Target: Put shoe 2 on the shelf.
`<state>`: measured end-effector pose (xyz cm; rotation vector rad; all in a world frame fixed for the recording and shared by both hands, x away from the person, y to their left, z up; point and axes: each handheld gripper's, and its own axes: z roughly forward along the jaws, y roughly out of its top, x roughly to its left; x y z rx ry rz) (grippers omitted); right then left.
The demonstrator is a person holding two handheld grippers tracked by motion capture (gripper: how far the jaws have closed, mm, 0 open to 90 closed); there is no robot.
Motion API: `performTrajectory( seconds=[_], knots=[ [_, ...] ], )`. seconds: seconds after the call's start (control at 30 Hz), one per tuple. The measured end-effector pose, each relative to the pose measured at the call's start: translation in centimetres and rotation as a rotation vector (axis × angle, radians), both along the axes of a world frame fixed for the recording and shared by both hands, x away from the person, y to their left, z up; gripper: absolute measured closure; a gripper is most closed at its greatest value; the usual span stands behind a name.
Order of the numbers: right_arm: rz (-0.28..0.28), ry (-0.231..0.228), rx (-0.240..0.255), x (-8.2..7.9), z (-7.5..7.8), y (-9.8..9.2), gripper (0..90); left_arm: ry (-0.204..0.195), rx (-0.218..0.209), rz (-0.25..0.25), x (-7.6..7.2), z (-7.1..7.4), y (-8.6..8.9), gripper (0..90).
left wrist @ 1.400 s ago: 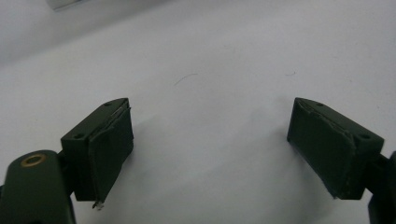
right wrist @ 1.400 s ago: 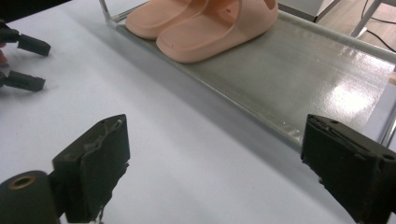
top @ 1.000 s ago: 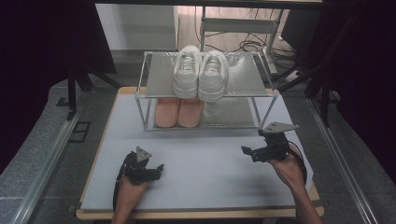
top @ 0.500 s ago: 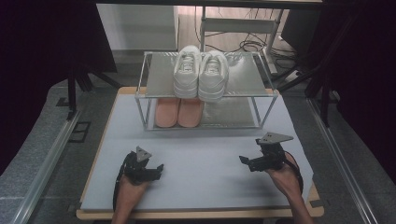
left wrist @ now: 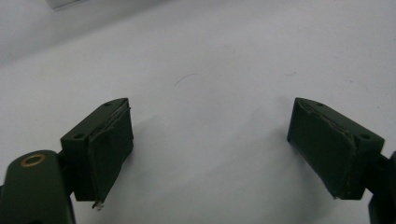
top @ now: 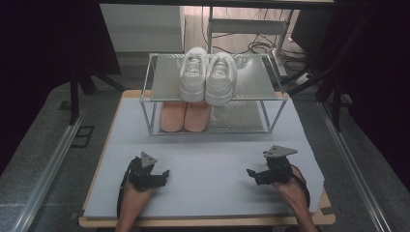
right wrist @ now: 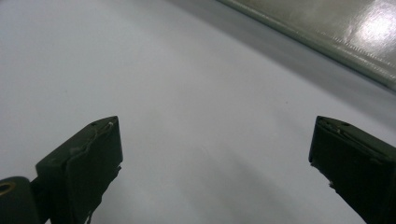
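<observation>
A pair of white sneakers [top: 208, 75] stands on the top shelf of a small metal rack [top: 159, 92] at the back of the table. A pair of peach-coloured shoes [top: 184, 116] sits on the rack's lower shelf. My left gripper [top: 164, 175] rests low on the white mat at the front left, open, nothing between its jaws [left wrist: 212, 154]. My right gripper [top: 251, 174] lies at the front right, pointing left, open and empty [right wrist: 215, 172]. Both are well in front of the rack.
The white mat [top: 208, 159] covers a wooden table [top: 203, 221]. A pale rack edge [right wrist: 299, 35] crosses the top right of the right gripper view. Metal rails [top: 48, 164] run along both sides of the table. Cables [top: 261, 48] lie on the floor behind.
The right gripper has come down and toward the table's front edge and now sits low on the mat. The left gripper has stayed put.
</observation>
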<state>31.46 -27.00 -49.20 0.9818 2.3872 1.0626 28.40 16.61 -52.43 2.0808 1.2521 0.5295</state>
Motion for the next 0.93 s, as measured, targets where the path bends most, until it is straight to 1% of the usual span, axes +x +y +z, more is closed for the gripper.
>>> performTrajectory(
  seconds=[0.23,0.37,0.57,0.6,0.8,0.87,0.93],
  knots=[
    [0.001,0.009,-0.006,-0.1,-1.1,0.3,2.6,-0.001,0.000,0.000,0.0,0.0,0.0,14.3],
    [0.001,0.012,-0.020,-0.2,-1.7,0.5,2.6,0.000,0.000,0.000,0.0,0.0,0.0,14.3],
    [-0.002,0.028,-0.050,-0.1,-2.8,0.8,2.3,-0.001,0.000,-0.001,0.0,0.0,0.0,14.3],
    [-0.002,0.031,-0.045,-0.1,-3.0,0.8,2.1,-0.001,0.000,-0.001,0.0,0.0,0.0,14.3],
    [0.003,0.069,-0.021,0.3,-3.1,0.5,3.0,-0.002,0.004,-0.002,0.0,0.0,0.0,14.3],
    [0.001,0.068,-0.022,0.2,-3.1,0.5,3.0,-0.004,0.006,-0.001,0.0,0.0,0.0,14.3],
    [0.001,0.068,-0.022,0.2,-3.1,0.5,3.0,-0.002,-0.001,0.000,0.0,0.0,0.0,14.3]
  ],
)
